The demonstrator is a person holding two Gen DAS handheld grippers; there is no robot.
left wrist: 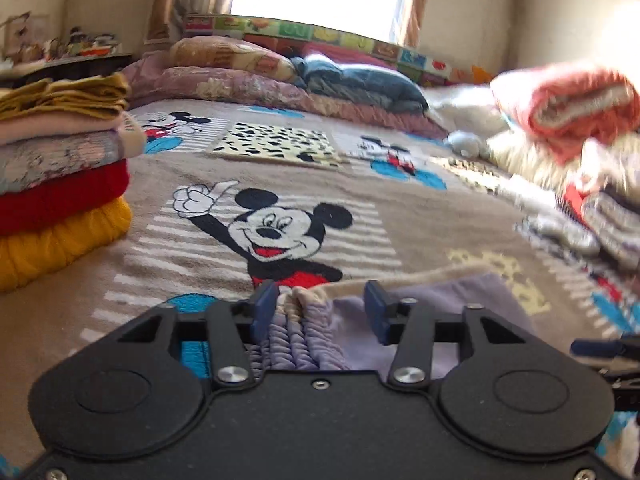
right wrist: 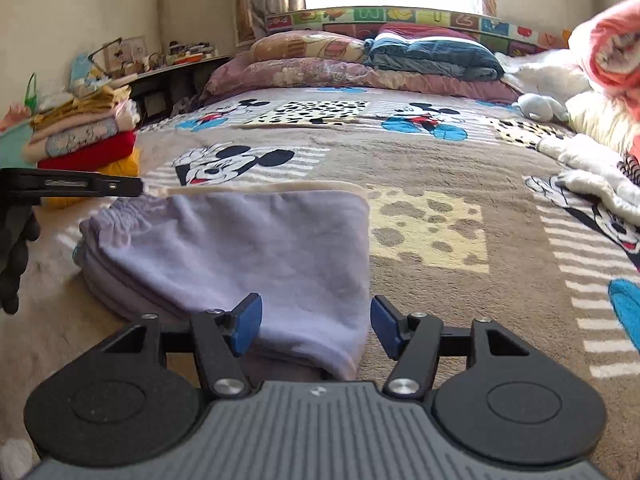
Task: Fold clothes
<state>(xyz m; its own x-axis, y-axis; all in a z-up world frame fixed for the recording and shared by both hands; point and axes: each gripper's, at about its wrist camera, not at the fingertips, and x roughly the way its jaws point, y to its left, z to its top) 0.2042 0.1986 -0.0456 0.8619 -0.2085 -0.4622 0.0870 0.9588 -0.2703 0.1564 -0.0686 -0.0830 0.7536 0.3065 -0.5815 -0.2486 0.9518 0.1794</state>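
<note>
A folded lilac fleece garment [right wrist: 240,248] with a gathered waistband and cream lining lies on the Mickey Mouse blanket [right wrist: 420,160]. My right gripper [right wrist: 316,324] is open, its blue pads either side of the garment's near end. My left gripper [left wrist: 320,308] is open over the gathered waistband [left wrist: 292,336]; it also shows as a black bar at the left of the right wrist view [right wrist: 80,186]. The right gripper's tip shows at the right edge of the left wrist view [left wrist: 596,347].
A stack of folded clothes [left wrist: 60,168], mustard, floral, red and yellow, stands at the left of the bed. An unfolded pile [left wrist: 580,128] with an orange towel and white fleece lies at the right. Pillows [right wrist: 360,60] line the headboard under the window.
</note>
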